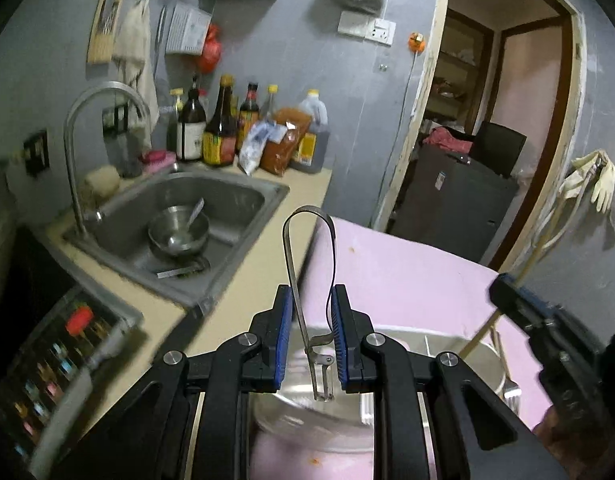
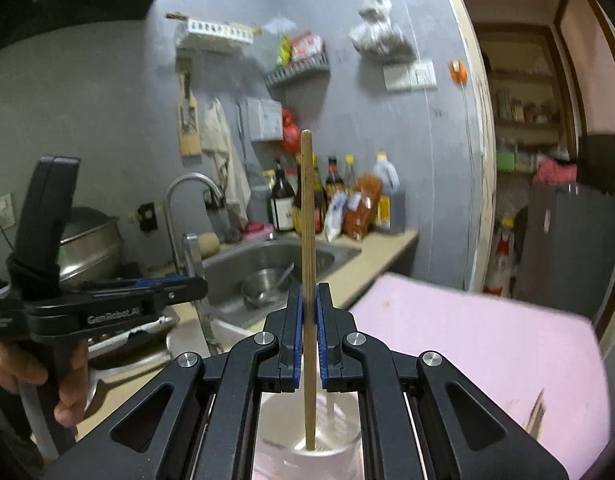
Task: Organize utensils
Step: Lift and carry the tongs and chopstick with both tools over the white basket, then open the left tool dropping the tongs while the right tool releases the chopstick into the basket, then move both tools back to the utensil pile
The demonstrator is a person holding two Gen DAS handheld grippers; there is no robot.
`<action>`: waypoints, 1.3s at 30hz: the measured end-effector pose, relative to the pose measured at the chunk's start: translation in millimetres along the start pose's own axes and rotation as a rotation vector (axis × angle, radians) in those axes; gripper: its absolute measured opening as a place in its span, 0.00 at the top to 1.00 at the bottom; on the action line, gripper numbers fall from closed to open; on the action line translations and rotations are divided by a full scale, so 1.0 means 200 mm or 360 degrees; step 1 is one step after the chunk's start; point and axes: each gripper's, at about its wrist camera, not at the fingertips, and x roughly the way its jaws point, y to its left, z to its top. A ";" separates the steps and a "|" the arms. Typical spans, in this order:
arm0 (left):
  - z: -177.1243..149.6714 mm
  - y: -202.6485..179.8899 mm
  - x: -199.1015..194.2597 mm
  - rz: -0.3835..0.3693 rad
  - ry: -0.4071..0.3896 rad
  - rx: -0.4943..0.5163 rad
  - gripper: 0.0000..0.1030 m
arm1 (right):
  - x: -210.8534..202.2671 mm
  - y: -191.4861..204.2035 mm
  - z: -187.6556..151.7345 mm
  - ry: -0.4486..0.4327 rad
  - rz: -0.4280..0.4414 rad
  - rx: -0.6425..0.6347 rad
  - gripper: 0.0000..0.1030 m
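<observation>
A: What is each claw carrying?

B: The left claw (image 1: 310, 334) is clamped on a metal peeler (image 1: 309, 280), pads pressing the springy loop handle, blade end hanging toward 6 o'clock. The right claw (image 2: 309, 336) is closed tight on a wooden chopstick (image 2: 307, 240), standing upright through the pads.

A: How will they handle?

B: Both light, I'd judge. The peeler is stiff but slick steel, and its loop flexes, so it could twist; a hold nearer the blade neck would steady it. The chopstick is thin, rigid and likely to pivot; the mid-shaft grip suits it.

A: And around them?

B: A steel container (image 1: 459, 356) sits under both on the pink worktop (image 1: 407, 272); the sink (image 1: 227, 216) lies at 10 o'clock.
</observation>
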 end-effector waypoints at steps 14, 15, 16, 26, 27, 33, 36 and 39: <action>-0.05 -0.08 -0.19 -0.0100 -0.0209 -0.0068 0.56 | -0.17 -0.13 -0.04 -0.0101 -0.0011 0.0130 0.42; -0.05 -0.10 -0.20 -0.0109 -0.0233 -0.0072 0.52 | -0.22 -0.15 -0.04 -0.0149 -0.0046 0.0148 0.36; -0.06 -0.12 -0.23 -0.0124 -0.0263 -0.0074 0.48 | -0.28 -0.17 -0.04 -0.0191 -0.0088 0.0161 0.35; -0.14 -0.40 -0.40 -0.0217 -0.0540 -0.0054 0.02 | -0.75 -0.35 -0.09 -0.0498 -0.0530 0.0075 0.00; -0.15 -0.42 -0.40 -0.0229 -0.0537 -0.0044 0.02 | -0.79 -0.37 -0.11 -0.0519 -0.0573 0.0059 0.00; -0.25 -0.61 -0.35 -0.0270 -0.0423 0.0065 0.02 | -0.91 -0.45 -0.19 -0.0476 -0.0710 -0.0010 0.00; -0.33 -0.67 -0.30 -0.0286 -0.0328 0.0096 0.02 | -0.94 -0.51 -0.24 -0.0401 -0.0725 -0.0015 0.00; -0.40 -0.70 -0.23 -0.0308 -0.0161 0.0072 0.02 | -0.92 -0.58 -0.28 -0.0261 -0.0710 0.0024 0.00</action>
